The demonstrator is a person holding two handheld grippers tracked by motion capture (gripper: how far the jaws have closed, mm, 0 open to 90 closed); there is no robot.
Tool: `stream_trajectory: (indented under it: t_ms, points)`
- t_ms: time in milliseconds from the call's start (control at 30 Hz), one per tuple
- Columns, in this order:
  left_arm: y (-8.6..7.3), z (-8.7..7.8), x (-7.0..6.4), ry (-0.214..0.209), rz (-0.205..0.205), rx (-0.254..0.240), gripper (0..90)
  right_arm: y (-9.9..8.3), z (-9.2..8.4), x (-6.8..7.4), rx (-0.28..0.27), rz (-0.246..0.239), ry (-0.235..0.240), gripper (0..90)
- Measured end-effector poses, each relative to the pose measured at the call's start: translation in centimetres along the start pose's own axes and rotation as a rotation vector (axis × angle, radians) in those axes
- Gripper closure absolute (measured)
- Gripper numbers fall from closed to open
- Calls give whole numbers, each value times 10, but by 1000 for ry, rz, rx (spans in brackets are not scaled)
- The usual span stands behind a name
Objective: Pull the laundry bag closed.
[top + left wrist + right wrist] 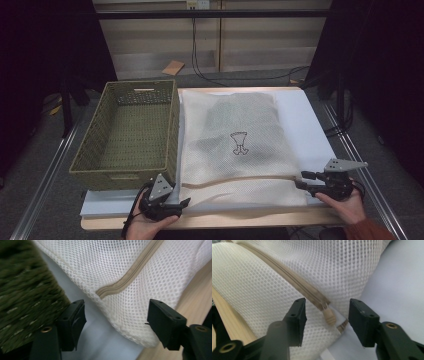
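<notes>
A white mesh bag (235,165) lies flat on the table with a grey garment bearing a small printed figure (239,143) inside it. A beige zipper (240,179) runs along its near edge. My left gripper (181,202) is at the bag's near left corner, open, and that corner (130,322) lies between the spread jaws of the left gripper (117,312) beside the zipper's end (100,293). My right gripper (301,180) is at the near right corner. Its jaws are open around the zipper pull (329,317), and the pads of the right gripper (327,310) are not touching it.
An olive woven basket (90,150) stands left of the bag, close to the left gripper, its wall (22,290) just beside one jaw. A pale sheet (310,125) covers the wooden tabletop (225,220). Dark floor and cables lie beyond the table.
</notes>
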State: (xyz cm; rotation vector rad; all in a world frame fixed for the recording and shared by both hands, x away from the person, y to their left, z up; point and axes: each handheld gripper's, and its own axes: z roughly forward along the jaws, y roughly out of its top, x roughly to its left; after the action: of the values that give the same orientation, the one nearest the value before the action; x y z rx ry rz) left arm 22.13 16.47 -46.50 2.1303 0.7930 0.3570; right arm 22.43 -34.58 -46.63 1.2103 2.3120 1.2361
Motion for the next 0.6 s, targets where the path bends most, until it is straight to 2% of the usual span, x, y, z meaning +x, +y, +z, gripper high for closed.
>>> stream_trajectory:
  t_ms: [33, 67, 100, 167, 233, 267, 367, 467, 567, 600]
  points:
    - [1, -5, -1, -3, 17, -10, 255, 2, -1, 3, -10, 1, 2, 466]
    - [1, -9, -2, -5, 18, -22, 233, 4, -3, 5, -28, 2, 11, 455]
    - [0, -15, -1, -15, 0, -50, 220, 6, -5, 7, -42, 6, 11, 439]
    - [-3, -23, 4, -17, -22, -72, 198, 10, -8, 10, -71, 14, -6, 407]
    - [-6, -33, 7, -2, -52, -98, 198, 12, -13, 14, -102, 37, -26, 356]
    - [-8, -40, 10, 4, -50, -119, 199, 13, -15, 17, -122, 43, -34, 359]
    - [-14, -51, 16, 34, -64, -154, 199, 13, -23, 24, -166, 75, -33, 357]
    - [-19, -64, 23, 101, -79, -194, 197, 13, -27, 24, -178, 117, -18, 342]
    - [-26, -74, 30, 156, -116, -231, 197, 7, -30, 22, -209, 126, -42, 340]
    - [-29, -77, 34, 157, -143, -248, 197, 5, -31, 20, -228, 137, -56, 314]
